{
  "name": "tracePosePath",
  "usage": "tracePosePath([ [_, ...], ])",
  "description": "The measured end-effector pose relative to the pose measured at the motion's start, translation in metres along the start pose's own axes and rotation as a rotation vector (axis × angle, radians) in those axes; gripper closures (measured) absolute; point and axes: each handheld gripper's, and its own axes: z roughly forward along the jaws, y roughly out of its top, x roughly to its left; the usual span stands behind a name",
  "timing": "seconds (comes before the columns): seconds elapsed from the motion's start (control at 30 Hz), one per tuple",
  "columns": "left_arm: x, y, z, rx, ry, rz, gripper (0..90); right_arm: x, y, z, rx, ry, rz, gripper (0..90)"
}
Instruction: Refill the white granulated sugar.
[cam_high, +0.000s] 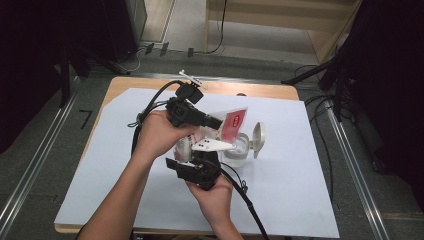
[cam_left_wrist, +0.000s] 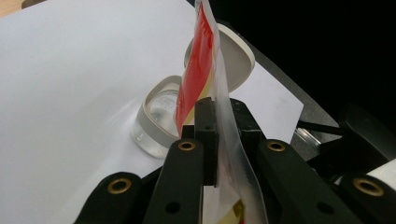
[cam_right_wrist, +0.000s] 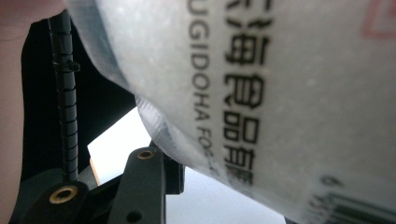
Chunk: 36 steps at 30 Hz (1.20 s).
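Note:
A red and white plastic packet (cam_high: 233, 121) hangs in the air above a small clear container (cam_high: 238, 151) whose white lid (cam_high: 258, 138) is flipped open to the right. My left gripper (cam_high: 216, 123) comes in from the left and is shut on the packet's edge (cam_left_wrist: 198, 70), with the container (cam_left_wrist: 156, 122) right below it. My right gripper (cam_high: 204, 157) reaches up from the near side to the packet's white lower end. In the right gripper view the printed packet (cam_right_wrist: 280, 93) lies close across the lens, and one finger (cam_right_wrist: 145, 184) touches its crimped edge; the other finger is hidden.
A white paper sheet (cam_high: 125, 165) covers most of the wooden table (cam_high: 120, 84). A small white stick-like item (cam_high: 193, 79) lies at the table's far edge. Black cables trail from both grippers. Dark stands and floor rails flank the table.

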Motion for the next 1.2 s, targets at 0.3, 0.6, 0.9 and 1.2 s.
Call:
tracePosePath([
  [0.3, -0.0020, 0.0004, 0.0008, 0.001, 0.004, 0.009, 84.3, 0.0015, -0.0003, -0.0014, -0.001, 0.001, 0.011, 63.4],
  [0.6, -0.0025, 0.0004, 0.0017, -0.003, 0.004, 0.020, 84.0, 0.0014, -0.0012, -0.0021, -0.006, -0.004, 0.000, 63.4],
  [0.9, -0.0024, 0.0005, 0.0019, 0.002, -0.005, 0.015, 84.8, 0.0017, -0.0018, -0.0026, -0.008, -0.008, 0.001, 63.3],
  [1.2, -0.0032, 0.0007, 0.0028, 0.010, -0.005, 0.014, 84.9, 0.0024, -0.0023, -0.0035, -0.004, -0.004, 0.000, 62.7],
])
